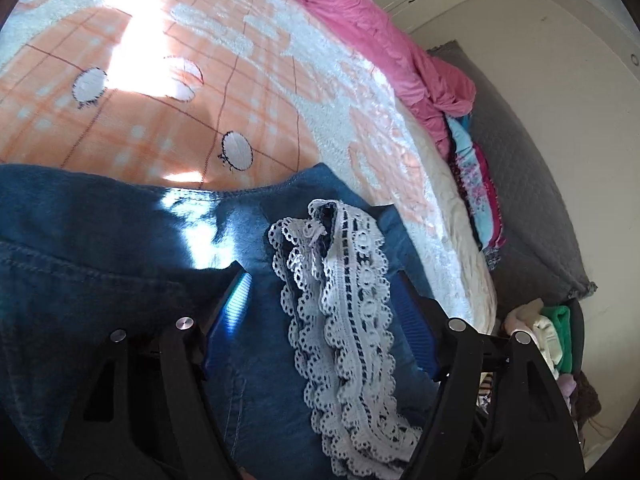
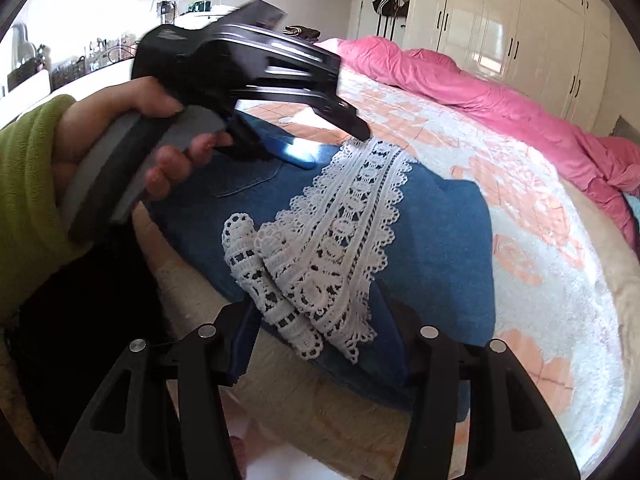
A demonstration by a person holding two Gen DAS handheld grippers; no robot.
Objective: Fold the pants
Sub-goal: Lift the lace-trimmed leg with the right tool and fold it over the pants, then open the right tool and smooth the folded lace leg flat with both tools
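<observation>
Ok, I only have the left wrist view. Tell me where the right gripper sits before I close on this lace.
Observer: The right gripper is open at the near side of the bed, its fingers either side of the lace trim's near end.
Operator: Describe that end.
Observer: It splits into two tails lying on the folded jeans, reaching their near edge.
Operator: Now check my left gripper from that side.
Observer: The left gripper is open, its tips by the lace's far end, held by a hand in a green sleeve.
</observation>
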